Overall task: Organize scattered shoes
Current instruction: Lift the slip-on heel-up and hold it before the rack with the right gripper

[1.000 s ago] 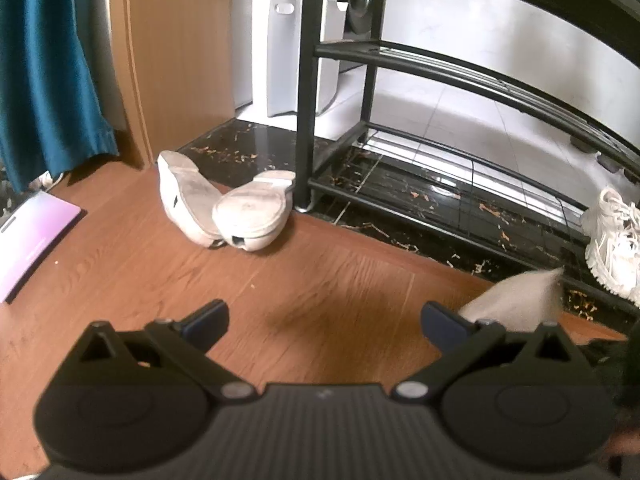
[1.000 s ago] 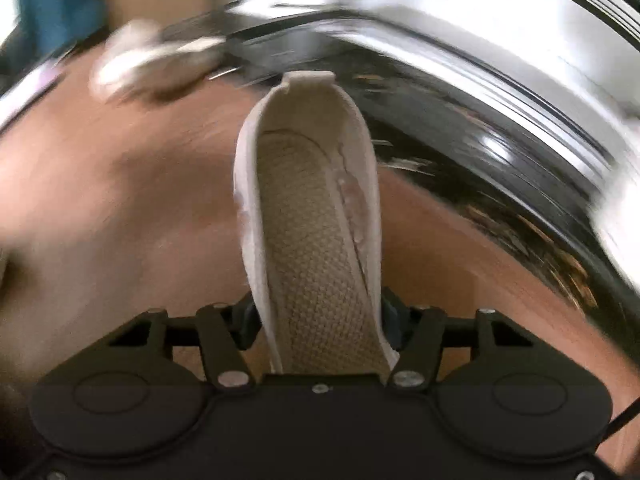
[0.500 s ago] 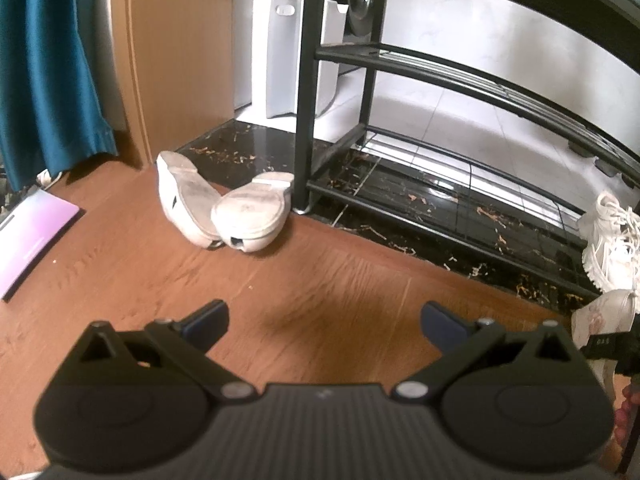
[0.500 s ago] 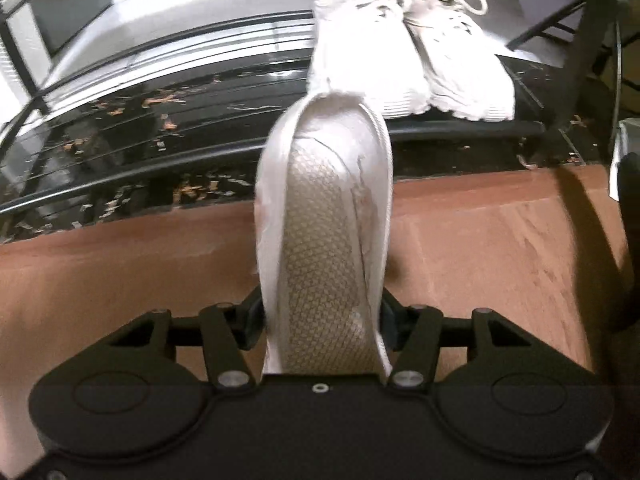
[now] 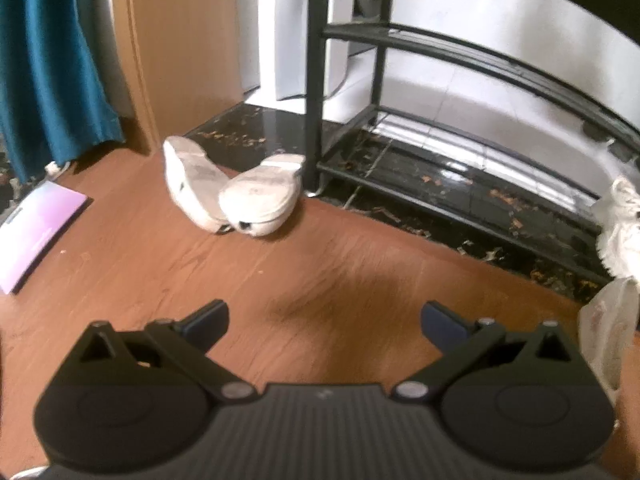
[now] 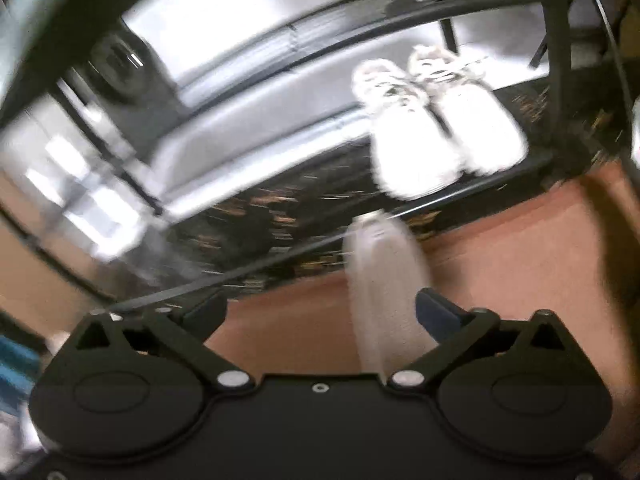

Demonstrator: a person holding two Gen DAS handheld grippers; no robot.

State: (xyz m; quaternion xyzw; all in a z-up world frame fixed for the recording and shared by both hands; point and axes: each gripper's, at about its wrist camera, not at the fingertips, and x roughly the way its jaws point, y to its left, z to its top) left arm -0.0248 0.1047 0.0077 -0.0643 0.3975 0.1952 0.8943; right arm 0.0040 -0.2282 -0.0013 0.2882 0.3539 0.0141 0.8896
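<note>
In the left wrist view, two white slip-on shoes (image 5: 236, 192) lie sole-up on the wooden floor beside the black shoe rack (image 5: 460, 92). My left gripper (image 5: 324, 320) is open and empty, well short of them. In the blurred right wrist view, my right gripper (image 6: 320, 310) is open. A white slip-on shoe (image 6: 384, 292) lies on the floor between the jaws, close to the right finger (image 6: 436, 312); it also shows in the left wrist view (image 5: 608, 328). A pair of white sneakers (image 6: 436, 136) stands on the rack's bottom shelf.
A teal curtain (image 5: 48, 64) hangs at the far left beside a wooden panel (image 5: 180, 48). A pink-white flat board (image 5: 36, 228) lies on the floor at left. A white paper bag (image 5: 296, 36) stands behind the rack. Black marbled tile (image 5: 440, 196) lies under the rack.
My right gripper has opened and let go of the white slip-on shoe, which now rests on the floor before the rack. The left gripper has stayed open, nearly still.
</note>
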